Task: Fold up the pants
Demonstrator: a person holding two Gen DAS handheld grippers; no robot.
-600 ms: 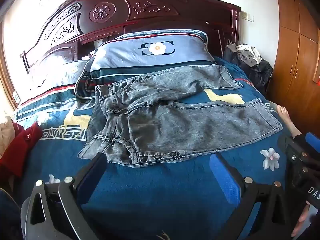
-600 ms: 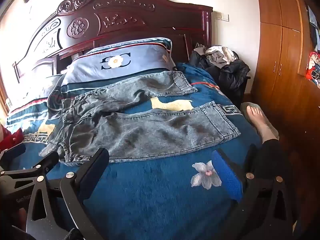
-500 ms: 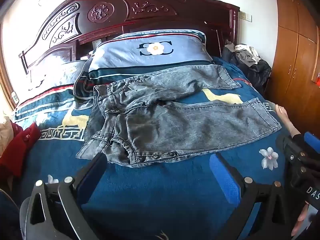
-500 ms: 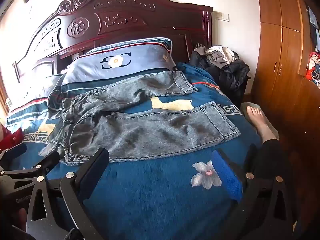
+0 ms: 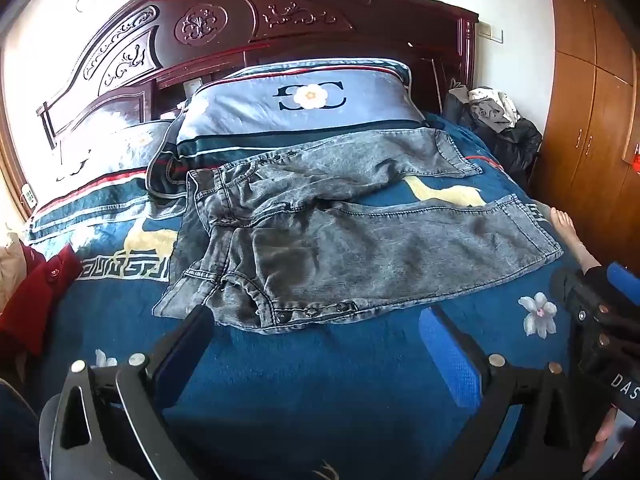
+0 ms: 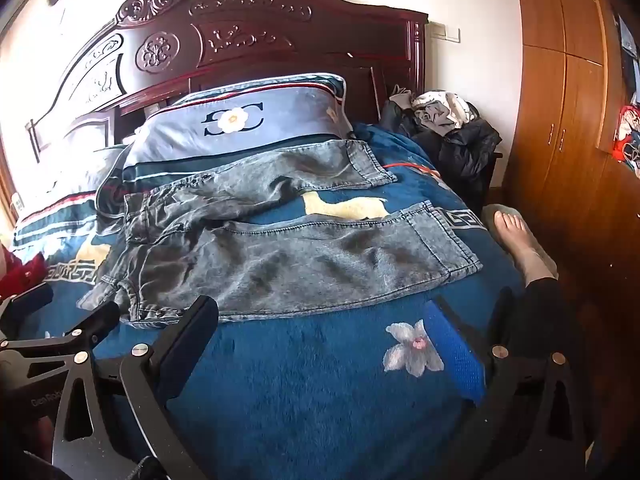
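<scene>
Grey washed denim pants (image 5: 360, 240) lie spread on a blue patterned blanket, waistband to the left, both legs running right and parted in a V. In the right wrist view the same pants (image 6: 288, 248) fill the middle of the bed. My left gripper (image 5: 316, 332) hovers open just in front of the waistband's near edge with its button placket, with nothing between its blue pads. My right gripper (image 6: 324, 320) is open too, near the lower leg's front edge, holding nothing. The right gripper's body also shows at the right edge of the left wrist view.
A carved dark wood headboard (image 5: 260, 28) and a grey-blue pillow (image 5: 300, 104) stand behind the pants. Piled dark clothes (image 6: 448, 132) sit at the bed's far right corner. A wooden wardrobe (image 6: 568, 120) lines the right wall. A person's bare foot (image 6: 516, 240) is beside the bed. A red garment (image 5: 36, 292) lies left.
The left wrist view has shifted slightly, so the pants sit a little more to the left in it. The right gripper has kept still. Both stay open.
</scene>
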